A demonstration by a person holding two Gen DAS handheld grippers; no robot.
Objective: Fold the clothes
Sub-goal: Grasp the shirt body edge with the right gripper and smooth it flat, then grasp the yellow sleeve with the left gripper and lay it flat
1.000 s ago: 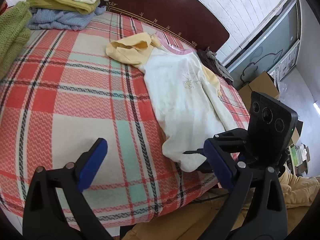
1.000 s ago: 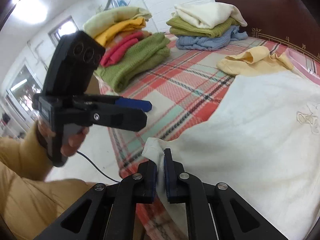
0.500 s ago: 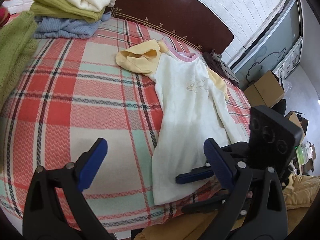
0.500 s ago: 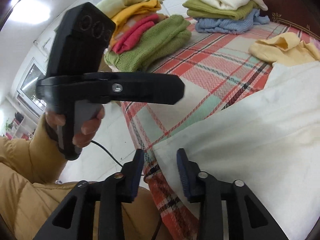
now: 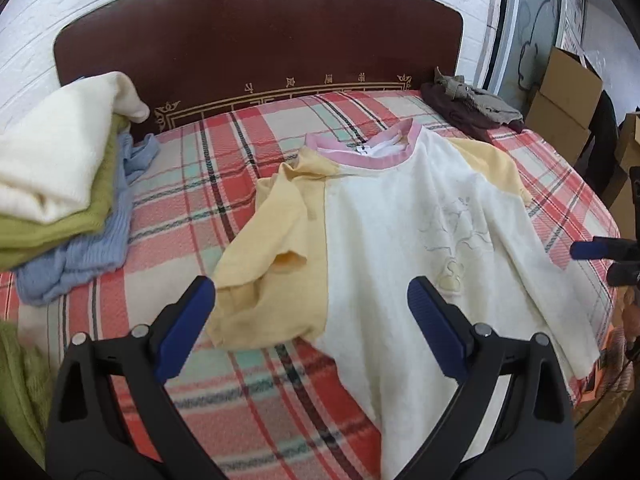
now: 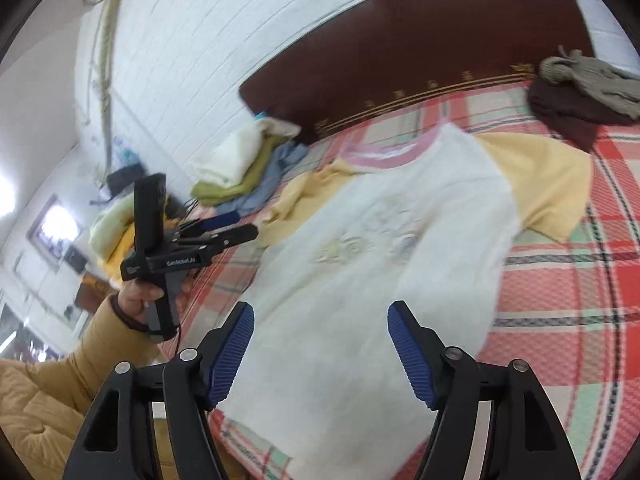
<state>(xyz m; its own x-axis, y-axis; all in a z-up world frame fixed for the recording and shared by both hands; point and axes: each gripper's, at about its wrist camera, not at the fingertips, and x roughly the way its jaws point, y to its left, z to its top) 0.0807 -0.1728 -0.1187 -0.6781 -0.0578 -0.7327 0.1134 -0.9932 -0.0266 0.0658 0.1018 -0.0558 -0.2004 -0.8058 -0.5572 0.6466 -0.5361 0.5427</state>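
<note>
Cream-white cotton makes the body of the T-shirt point(image 5: 392, 248), which lies face up and spread flat on the bed point(image 5: 192, 208), its pink collar point(image 5: 360, 156) toward the dark wooden headboard point(image 5: 260, 40) and its hem toward the foot edge. Its yellow sleeves lie out to either side of the body; the one on the side of the folded pile is rumpled and doubled over itself, the other lies flatter. A faint printed figure sits on the chest of the T-shirt.

The left gripper point(image 5: 312, 320) hovers above the T-shirt's rumpled sleeve and lower body with its jaws wide apart and nothing between them; the blue pads touch no cloth. In the right wrist view a hand point(image 6: 140, 300) in a mustard-yellow sleeve point(image 6: 80, 360) holds it just off the T-shirt's edge. The right gripper point(image 6: 320, 356) hangs above the T-shirt's hem with its jaws opening, and the pads stand clear of the fabric, gripping nothing.

Beside the T-shirt, against the headboard, a folded pile point(image 5: 60, 184) stacks a cream garment on a green one on a pale blue knit. On the T-shirt's other side, also by the headboard, lies a dark brown and grey heap point(image 5: 472, 104). Beyond that heap, off the bed, cardboard boxes point(image 5: 568, 92) stand by the wall.
</note>
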